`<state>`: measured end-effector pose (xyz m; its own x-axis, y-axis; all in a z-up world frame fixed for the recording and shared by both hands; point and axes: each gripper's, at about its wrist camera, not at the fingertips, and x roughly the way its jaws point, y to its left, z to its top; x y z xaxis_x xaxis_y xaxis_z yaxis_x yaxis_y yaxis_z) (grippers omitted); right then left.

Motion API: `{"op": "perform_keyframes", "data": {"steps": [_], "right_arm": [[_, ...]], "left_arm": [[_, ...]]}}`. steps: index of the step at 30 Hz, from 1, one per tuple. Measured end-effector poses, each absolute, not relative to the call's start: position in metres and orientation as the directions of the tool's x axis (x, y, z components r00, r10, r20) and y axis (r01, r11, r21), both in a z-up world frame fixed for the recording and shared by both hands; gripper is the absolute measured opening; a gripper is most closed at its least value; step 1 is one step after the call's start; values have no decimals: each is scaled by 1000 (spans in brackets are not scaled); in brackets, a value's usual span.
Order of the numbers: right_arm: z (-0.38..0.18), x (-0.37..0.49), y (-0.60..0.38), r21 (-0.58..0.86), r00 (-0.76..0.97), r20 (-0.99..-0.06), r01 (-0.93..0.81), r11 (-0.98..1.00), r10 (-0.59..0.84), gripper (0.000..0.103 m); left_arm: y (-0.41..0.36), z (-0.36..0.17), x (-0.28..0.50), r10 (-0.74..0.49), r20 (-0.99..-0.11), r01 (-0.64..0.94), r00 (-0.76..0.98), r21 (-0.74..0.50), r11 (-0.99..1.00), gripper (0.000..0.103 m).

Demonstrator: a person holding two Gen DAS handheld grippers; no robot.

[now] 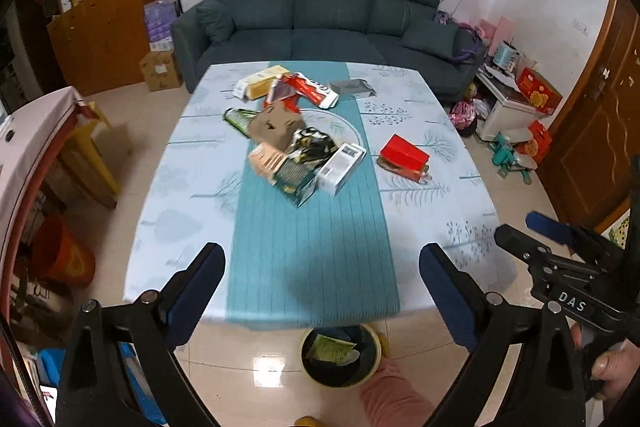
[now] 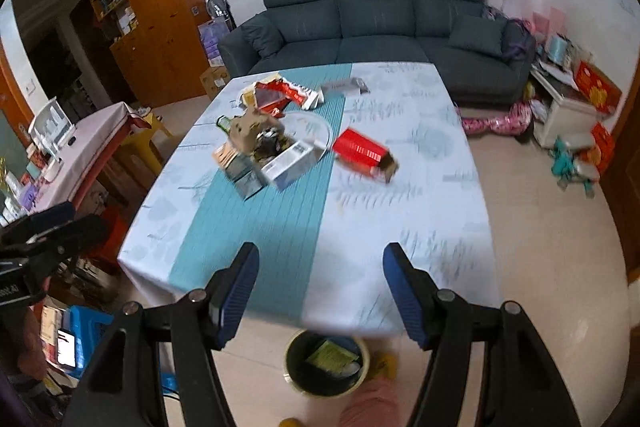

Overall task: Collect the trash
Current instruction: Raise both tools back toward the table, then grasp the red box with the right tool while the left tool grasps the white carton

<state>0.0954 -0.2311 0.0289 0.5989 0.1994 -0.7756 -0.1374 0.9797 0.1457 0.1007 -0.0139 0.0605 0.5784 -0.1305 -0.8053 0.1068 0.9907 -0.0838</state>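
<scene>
both grippers are up above the near edge of the surface (image 1: pixel 180 163), angled down at it. the left gripper (image 1: pixel 322 291) has its jaws spread wide with nothing between them, just the teal runner (image 1: pixel 312 259) showing through the gap. the right gripper (image 2: pixel 320 291) is open too, also empty, over the spot where the runner meets the pale tablecloth.

the trash is mostly a pile (image 1: pixel 296 151) in the middle of the surface: crumpled brown paper, a white box, a foil wrapper, a peach-coloured carton, all touching or overlapping. behind it near the far edge sit a yellow box (image 1: pixel 260 85), a torn red-and-white carton (image 1: pixel 308 89) and a grey packet (image 1: pixel 352 87). a red box (image 1: pixel 404 155) lies on its own to the right of the pile, well apart from it.

on the floor right under the near edge there's a round bin (image 1: pixel 340 355) with a yellow rim and some greenish packaging already inside. a dark sofa (image 1: pixel 332 15) stands behind the surface.
</scene>
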Motion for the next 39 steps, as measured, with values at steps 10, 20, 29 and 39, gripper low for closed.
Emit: {"op": "perform_keyframes", "data": {"steps": [10, 20, 29, 39], "right_arm": [[-29, 234, -238, -8, 485, -856, -360, 933, 180, 65], [-101, 309, -220, -122, 390, -908, -595, 794, 153, 65], [-121, 331, -228, 3, 304, -921, -620, 785, 243, 55], [-121, 340, -245, 96, 252, -921, -591, 801, 297, 54]], "left_arm": [[-74, -4, 246, -93, -890, 158, 446, -24, 987, 76], [-91, -84, 323, -66, -965, 156, 255, -26, 987, 74], [-104, -117, 347, -12, -985, 176, 172, 19, 984, 56], [-110, -131, 370, -43, -995, 206, 87, -24, 978, 57]]}}
